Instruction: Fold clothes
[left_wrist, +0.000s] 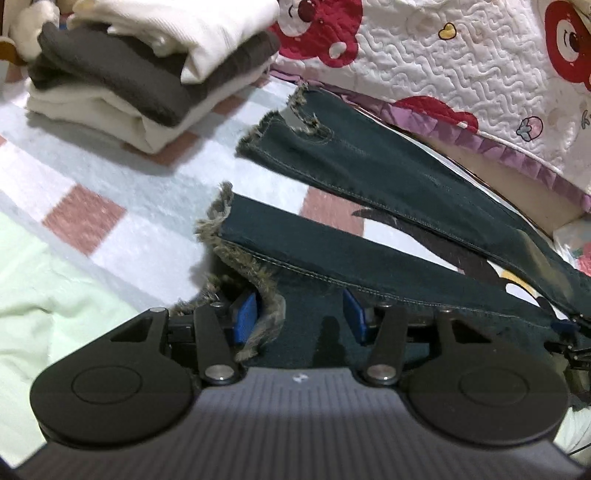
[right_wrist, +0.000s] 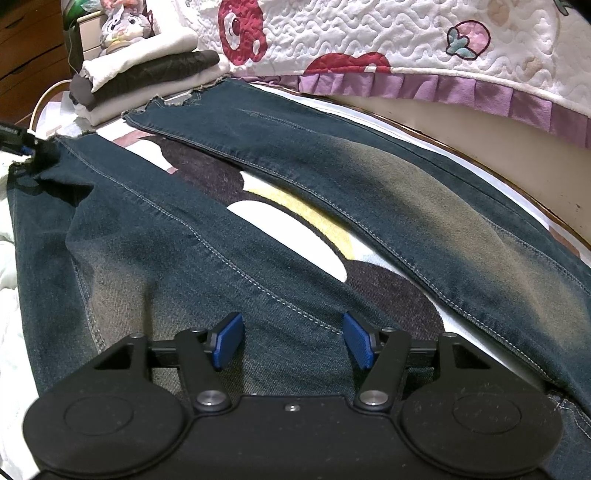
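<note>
Nearest to the left wrist camera, the left gripper (left_wrist: 299, 314) is standing over the frayed hem (left_wrist: 236, 266) of the nearer leg of the jeans (left_wrist: 369, 266). Its blue pads are apart, with denim lying between them and fringe curling around one pad (left_wrist: 245, 314), but they are not pressing on the cloth yet, so the tongs are still open. This place seems chosen because the leg end is the natural corner to lift for a fold. From the right wrist view, the right gripper (right_wrist: 293, 341) is hanging open just above the upper part of the same leg, near the inner seam (right_wrist: 236, 273), and nothing is caught between its pads. Probably it is waiting there so that both ends of the leg can be taken together. The jeans are lying flat on a patterned blanket (left_wrist: 110, 173) with the two legs spreading apart like a V, so the first fold, one leg over the other, appears not yet done. Farther away, a pile of folded clothes (left_wrist: 147, 62) in white and grey is sitting on the blanket, well apart from the jeans, likely as finished work. Behind everything, a quilted cover with red bears (right_wrist: 369, 40) is hanging along the far edge.
</note>
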